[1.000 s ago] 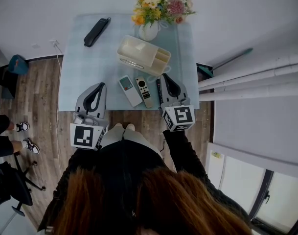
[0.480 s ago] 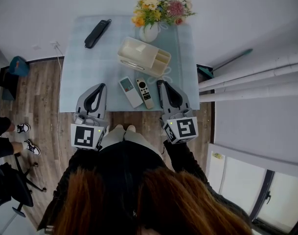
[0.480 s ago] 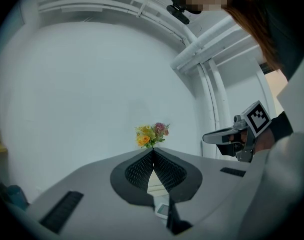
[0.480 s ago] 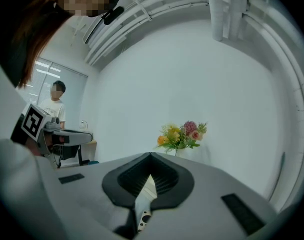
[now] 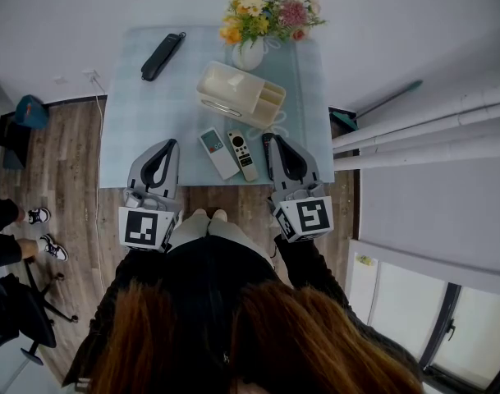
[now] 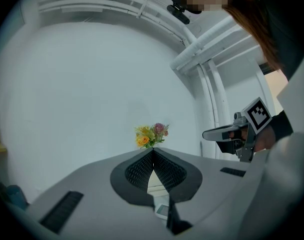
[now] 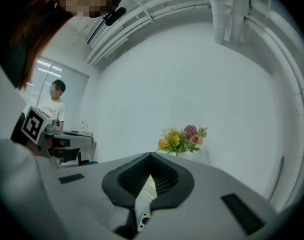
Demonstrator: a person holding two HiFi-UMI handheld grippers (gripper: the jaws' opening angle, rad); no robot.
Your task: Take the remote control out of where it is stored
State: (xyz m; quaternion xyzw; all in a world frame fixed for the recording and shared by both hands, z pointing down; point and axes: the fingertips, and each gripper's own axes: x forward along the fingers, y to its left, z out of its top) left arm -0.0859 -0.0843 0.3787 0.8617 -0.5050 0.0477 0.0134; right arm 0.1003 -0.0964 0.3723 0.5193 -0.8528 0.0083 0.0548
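Right gripper (image 5: 268, 140) drawn back toward desk (image 5: 135, 97) near edge | it and left gripper (image 5: 170, 144) clenched, empty | white remote (image 5: 219, 153), grey remote (image 5: 243, 155) outside box (image 5: 233, 89); removal looks done.

Matt plastic organiser (image 5: 240, 95), wooden floor (image 5: 61, 175)

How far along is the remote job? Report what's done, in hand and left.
Done: a white remote and a grey remote lie on the table in front of the cream organizer. In hand: nothing; the left tongs and right tongs are shut and empty at the table's near edge. Left: probably nothing, though the organizer's inside can't be fully checked.
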